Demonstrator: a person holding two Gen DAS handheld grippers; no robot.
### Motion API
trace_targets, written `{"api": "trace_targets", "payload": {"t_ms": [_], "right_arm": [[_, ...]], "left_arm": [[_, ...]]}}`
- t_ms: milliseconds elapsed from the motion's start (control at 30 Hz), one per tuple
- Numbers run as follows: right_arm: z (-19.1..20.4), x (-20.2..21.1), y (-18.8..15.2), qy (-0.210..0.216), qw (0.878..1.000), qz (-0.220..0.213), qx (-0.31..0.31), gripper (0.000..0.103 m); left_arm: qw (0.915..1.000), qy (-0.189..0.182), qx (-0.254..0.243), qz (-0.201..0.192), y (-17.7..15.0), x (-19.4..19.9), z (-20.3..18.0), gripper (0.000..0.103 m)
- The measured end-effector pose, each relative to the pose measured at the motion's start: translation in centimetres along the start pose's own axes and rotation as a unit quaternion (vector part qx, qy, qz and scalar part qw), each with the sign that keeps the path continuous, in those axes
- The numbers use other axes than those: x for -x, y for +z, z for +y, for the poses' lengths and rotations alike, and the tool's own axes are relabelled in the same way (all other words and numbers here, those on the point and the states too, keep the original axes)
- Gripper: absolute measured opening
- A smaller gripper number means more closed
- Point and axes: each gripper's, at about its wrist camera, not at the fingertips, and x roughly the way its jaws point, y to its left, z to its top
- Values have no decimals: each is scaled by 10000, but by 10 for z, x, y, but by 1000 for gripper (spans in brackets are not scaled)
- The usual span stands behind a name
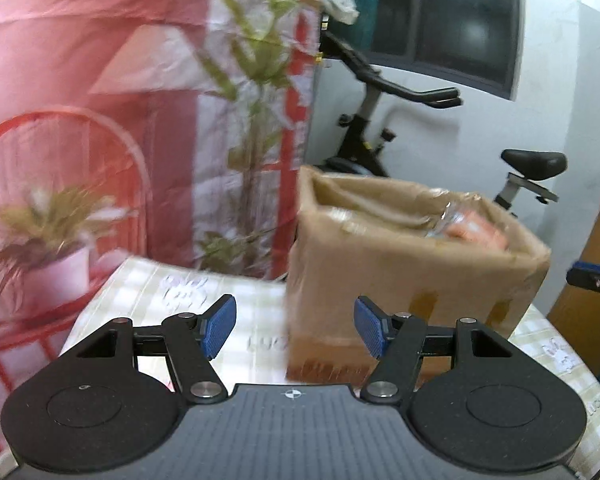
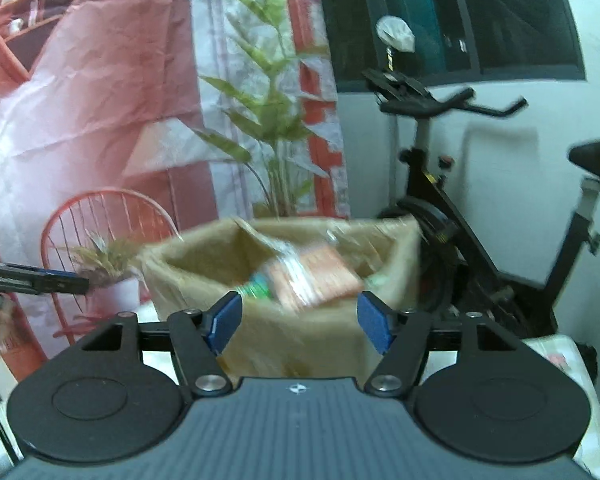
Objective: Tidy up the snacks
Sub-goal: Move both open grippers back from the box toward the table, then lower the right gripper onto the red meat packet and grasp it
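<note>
An open cardboard box stands on a table with a checked cloth. Snack packets lie inside it: an orange packet in the left wrist view, and an orange packet beside a green one in the right wrist view. The box is blurred in the right wrist view. My left gripper is open and empty, in front of the box's lower left side. My right gripper is open and empty, just before the box's near rim. The left gripper's fingers show at the left edge of the right wrist view.
An exercise bike stands behind the box by the white wall. A tall leafy plant, a red wire chair and a potted plant stand behind the table. The right gripper's tip shows at the right edge.
</note>
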Motion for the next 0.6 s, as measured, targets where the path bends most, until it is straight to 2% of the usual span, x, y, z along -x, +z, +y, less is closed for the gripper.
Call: {"api": "trace_targets", "payload": {"t_ms": [200,333,400,500,600], "right_arm": [[-35,-7,-66,-497,9955,798,67,67],[-51,-20,-114,-697,9807,1686,707,63],[-55,-23,-132,-661,9743,1965,883,62],[-61,-23,-150,-531,9698,2191,933,61],[-68,-25,-157,-456,9708,2238,738,61]], "left_arm": [[9984,76,483,290,-42,-6,2,67],[9951,56,808,560,-61,-15,5,66],[9947,67,814,633,-67,-17,2,66],[9950,77,714,698,-71,-21,-2,66],[9945,61,714,764,-71,-27,-5,66]]}}
